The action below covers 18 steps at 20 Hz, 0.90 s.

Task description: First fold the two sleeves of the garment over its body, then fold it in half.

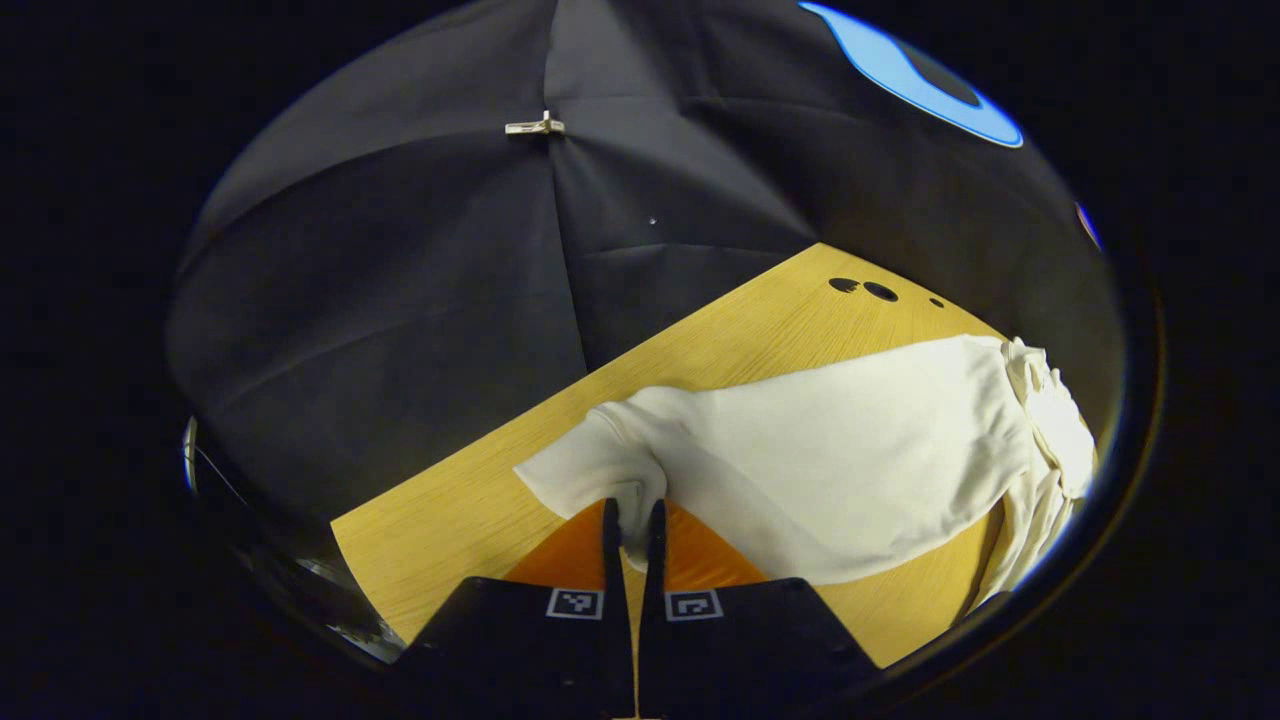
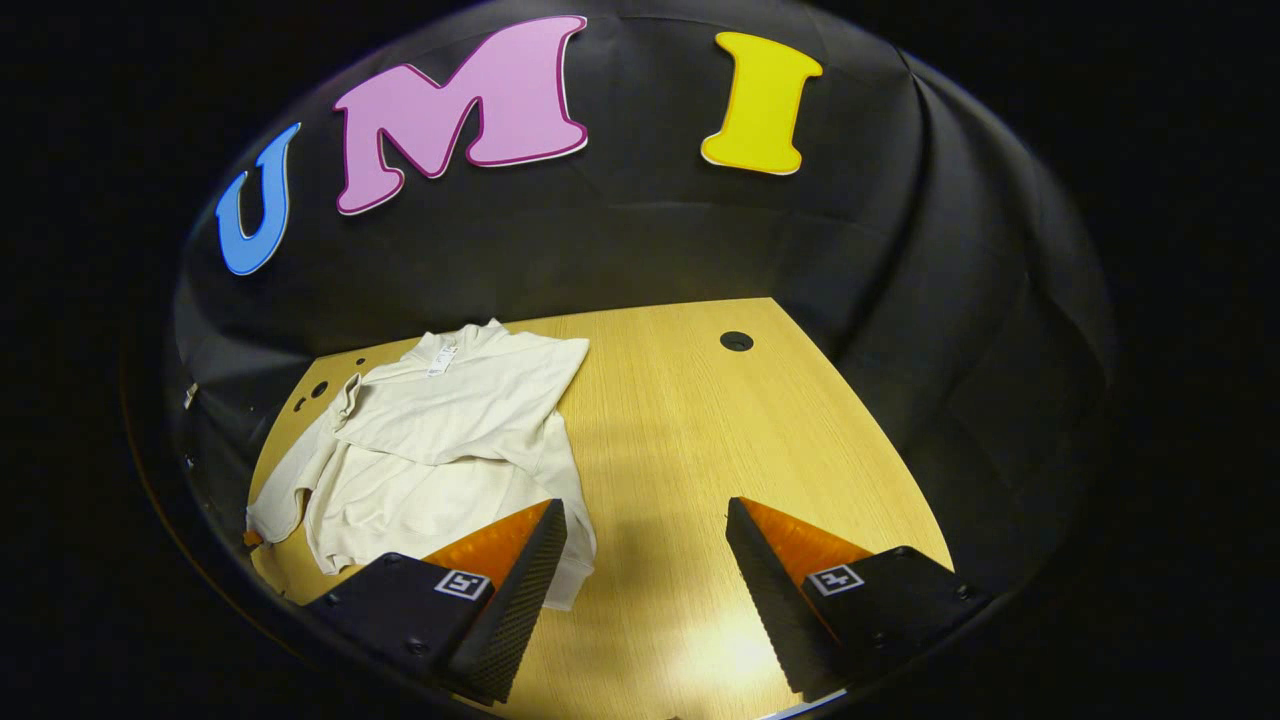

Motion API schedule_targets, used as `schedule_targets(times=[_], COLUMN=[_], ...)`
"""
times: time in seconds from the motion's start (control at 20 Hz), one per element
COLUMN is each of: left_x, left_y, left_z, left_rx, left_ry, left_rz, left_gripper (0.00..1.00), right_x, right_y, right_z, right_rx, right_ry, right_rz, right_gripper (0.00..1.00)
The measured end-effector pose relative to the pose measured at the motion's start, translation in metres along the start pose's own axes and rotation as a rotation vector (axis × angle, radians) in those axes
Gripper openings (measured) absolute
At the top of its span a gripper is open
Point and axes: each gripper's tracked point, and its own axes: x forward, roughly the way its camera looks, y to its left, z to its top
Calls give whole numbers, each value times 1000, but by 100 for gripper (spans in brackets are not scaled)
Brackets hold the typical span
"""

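- Left gripper view: left gripper (image 1: 634, 515) pinches the sleeve (image 1: 590, 465) cuff of the garment (image 1: 850, 450); second sleeve fold underway, I judge.
- Right gripper (image 2: 646, 520) hangs wide, holding nothing.
- Next: carry the cuff across the body.

light wooden table (image 2: 690, 420), cream garment (image 2: 440, 440) lying crumpled on its left part

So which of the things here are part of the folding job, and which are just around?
Part of the job:
cream garment
its sleeve, pinched by the left hand-held gripper
right hand-held gripper, open

Just around:
wooden table
holes in the table
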Motion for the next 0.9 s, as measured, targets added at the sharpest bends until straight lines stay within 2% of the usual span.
schedule_targets(times=[0.2, 0.4, 0.45, 0.5, 0.55, 0.7, 0.9], left_x=[-8, -18, -20, -22, -25, -34, -51], left_y=[-16, -60, -74, -88, -105, -155, -236], left_z=[35, 94, 108, 120, 133, 166, 203], left_rx=[-29, 19, 30, 37, 38, 46, 133], left_ry=[-35, -115, -129, -142, -157, -194, -259], left_rz=[-37, -109, -127, -148, -169, -234, -320], left_gripper=[6, 6, 6, 2, 6, 6, 6], right_x=[-3, -2, -2, -1, -1, 0, 8], right_y=[-6, -12, -13, -11, -12, -17, -29], right_z=[-3, -5, -7, -7, -9, -15, -22], right_rx=[18, 24, 31, 40, 49, 50, 73], right_ry=[4, -5, -5, -5, -4, -4, 13], right_rz=[9, -2, -3, -3, -1, -9, -22], right_gripper=[99, 99, 99, 99, 99, 99, 99])
